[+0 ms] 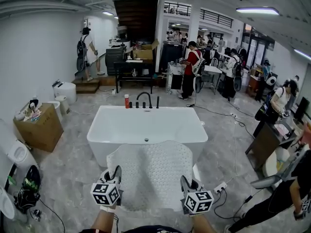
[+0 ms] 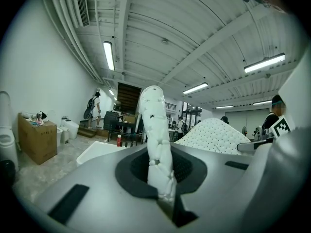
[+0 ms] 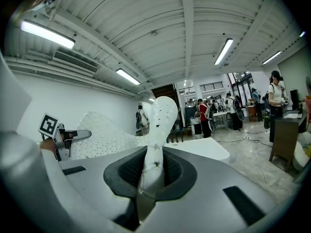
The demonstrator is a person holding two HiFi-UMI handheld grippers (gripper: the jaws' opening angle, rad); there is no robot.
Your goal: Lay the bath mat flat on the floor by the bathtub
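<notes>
I hold a white perforated bath mat (image 1: 150, 171) stretched between both grippers, out in front of me above the floor, its far edge overlapping the near rim of the white bathtub (image 1: 146, 125) in the head view. My left gripper (image 1: 116, 174) is shut on the mat's left near corner, which stands as a folded white strip (image 2: 158, 144) between the jaws. My right gripper (image 1: 184, 182) is shut on the right near corner (image 3: 156, 135). Each gripper view shows the mat's dotted sheet (image 2: 214, 135) (image 3: 104, 132) bulging toward the other gripper.
A cardboard box (image 1: 39, 127) and toilets (image 1: 19, 154) stand at the left. Taps and a red bottle (image 1: 127, 101) sit at the tub's far rim. A power strip (image 1: 219, 187) with cables lies on the marble floor at the right. People stand behind and at the right.
</notes>
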